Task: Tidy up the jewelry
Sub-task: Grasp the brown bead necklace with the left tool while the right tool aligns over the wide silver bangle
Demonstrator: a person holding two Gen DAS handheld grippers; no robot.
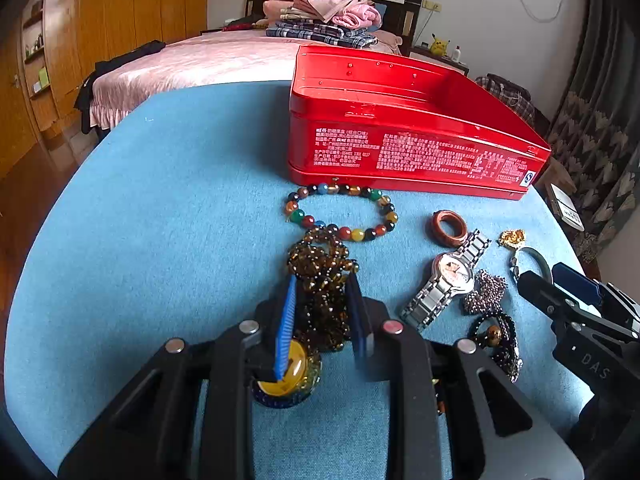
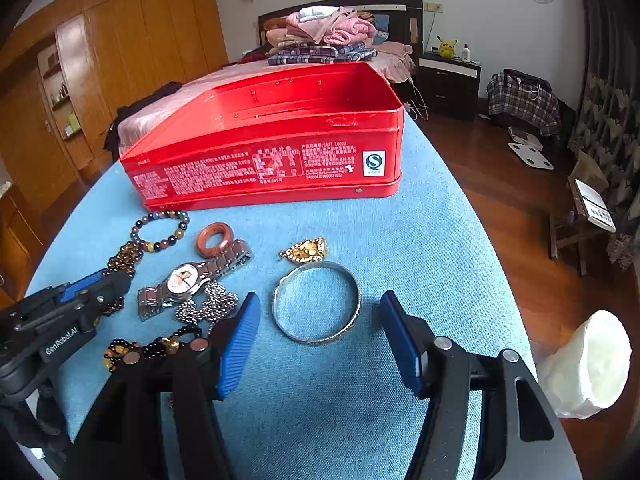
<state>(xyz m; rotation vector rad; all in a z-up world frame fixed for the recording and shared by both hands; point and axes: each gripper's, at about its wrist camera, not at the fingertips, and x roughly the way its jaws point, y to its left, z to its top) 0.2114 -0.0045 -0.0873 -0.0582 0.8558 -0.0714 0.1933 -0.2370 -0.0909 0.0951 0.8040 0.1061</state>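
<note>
A big red metal tin (image 1: 400,136) with no lid sits open at the far side of a table with a blue cloth (image 1: 180,200). It looks like the home for all the jewelry, which lies in a bunch in front of it, close enough to lift in one at a time.

The left gripper (image 1: 324,312) has its blue pads pinching a heap of small brown glass beads (image 1: 320,276). The heap bulges out between the pads, so the pinch looks firm. A round yellow bead (image 1: 294,368) on the same string sits lower, near the left pad. At 12 o'clock from the heap lies a bracelet of big colored stone beads (image 1: 340,212), right by the tin wall.

The right gripper (image 2: 318,328) has its pads spread wide, with nothing between them. Just past its tips, at 12 o'clock, lies a thin silver bangle (image 2: 318,304) flat on the cloth. The pads sit on each side of it, so I think it is the next thing to grab. A small gold charm (image 2: 306,250) rests beyond the bangle. At 10 o'clock sit a silver wrist watch (image 2: 188,280) and a brown wooden ring (image 2: 214,238) that leans on the watch band. A silver ball chain (image 2: 208,306) is bunched near the left pad.
</note>
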